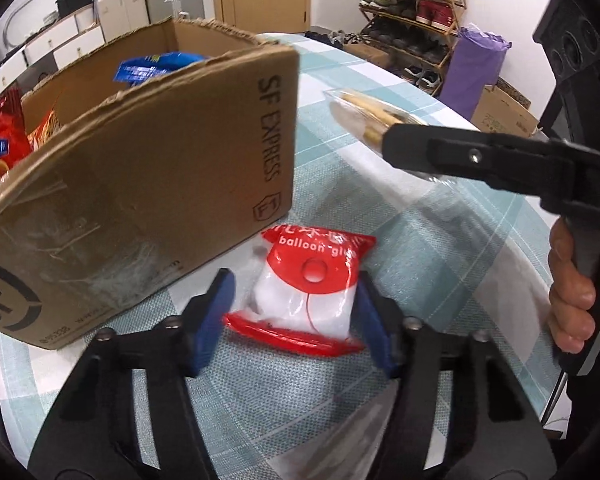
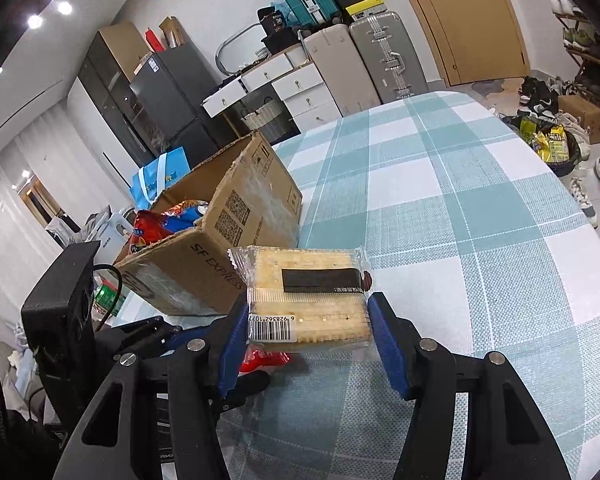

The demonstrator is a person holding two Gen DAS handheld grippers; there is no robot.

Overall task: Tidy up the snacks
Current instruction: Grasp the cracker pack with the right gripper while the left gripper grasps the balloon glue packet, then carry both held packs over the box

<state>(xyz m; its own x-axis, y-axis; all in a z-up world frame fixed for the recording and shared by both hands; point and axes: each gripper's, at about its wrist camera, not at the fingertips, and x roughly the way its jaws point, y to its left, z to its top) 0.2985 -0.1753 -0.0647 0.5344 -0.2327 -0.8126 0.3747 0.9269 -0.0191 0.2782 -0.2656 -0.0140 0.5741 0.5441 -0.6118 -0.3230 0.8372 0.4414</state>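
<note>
A red and white packet (image 1: pixel 304 296) marked "balloon glue" lies on the checked tablecloth beside the cardboard box (image 1: pixel 140 184). My left gripper (image 1: pixel 294 312) straddles it, and both blue pads touch its sides. In the right wrist view, the right gripper (image 2: pixel 308 320) is shut on a clear packet of crackers (image 2: pixel 304 292), held above the cloth near the box (image 2: pixel 236 216). The left wrist view shows that same cracker packet (image 1: pixel 360 112) in the right gripper's black fingers (image 1: pixel 420 148). The box holds a red snack bag (image 1: pixel 0 140) and a blue one (image 1: pixel 152 66).
The table (image 2: pixel 480 200) has a teal and white checked cloth and a rounded edge at the right. A hand (image 1: pixel 572 300) grips the right tool's handle. Suitcases (image 2: pixel 380 52), drawers and a shoe rack (image 1: pixel 416 12) stand beyond the table.
</note>
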